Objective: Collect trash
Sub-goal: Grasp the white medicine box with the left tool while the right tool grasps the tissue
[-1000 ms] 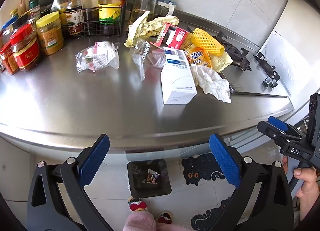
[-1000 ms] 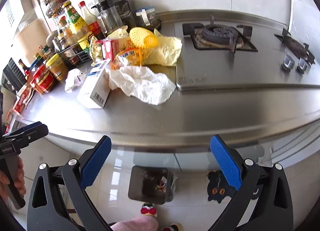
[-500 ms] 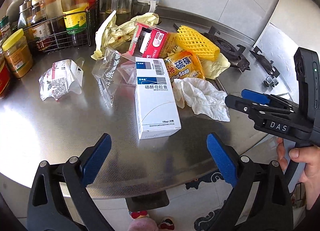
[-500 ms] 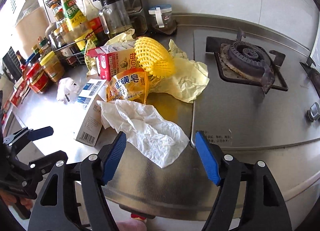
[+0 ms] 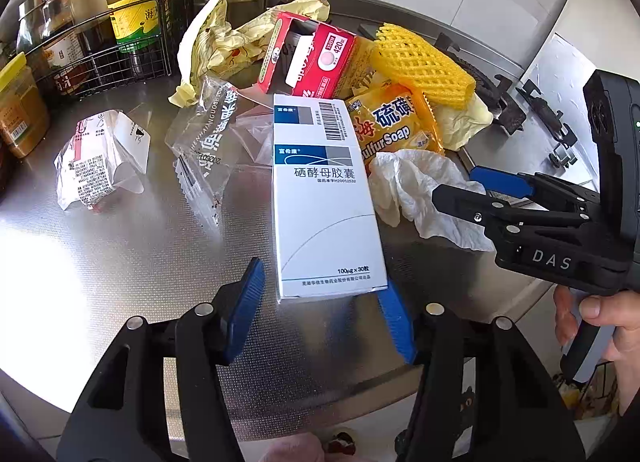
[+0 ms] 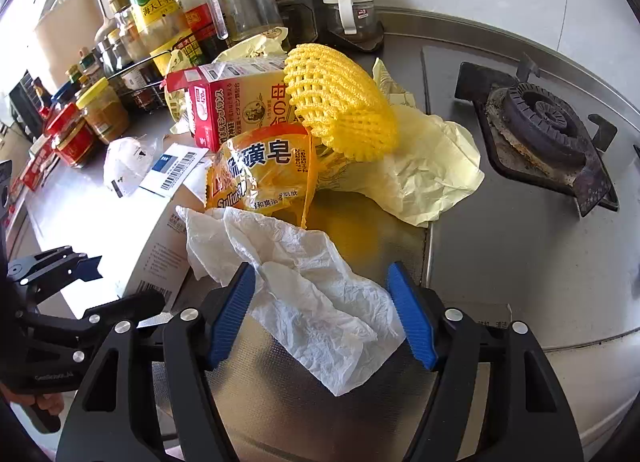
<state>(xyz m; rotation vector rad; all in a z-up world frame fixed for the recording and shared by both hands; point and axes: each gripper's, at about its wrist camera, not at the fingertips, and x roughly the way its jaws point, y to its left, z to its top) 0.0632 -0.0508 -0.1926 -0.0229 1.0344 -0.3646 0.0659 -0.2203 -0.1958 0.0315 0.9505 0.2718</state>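
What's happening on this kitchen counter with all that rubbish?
A person is clearing trash off the steel counter with a pair of tongs in each hand. The left tongs are open around the end of a white medicine box. The right tongs are open over a crumpled white tissue. Neither piece is gripped yet.

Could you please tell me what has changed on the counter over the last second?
Both grippers have moved in from off the counter edge. The left gripper now straddles the near end of the white medicine box; the right gripper straddles the crumpled white tissue. Both have narrowed but neither has clamped yet. The trash pile, including the yellow foam net and soap wrapper, has not moved.
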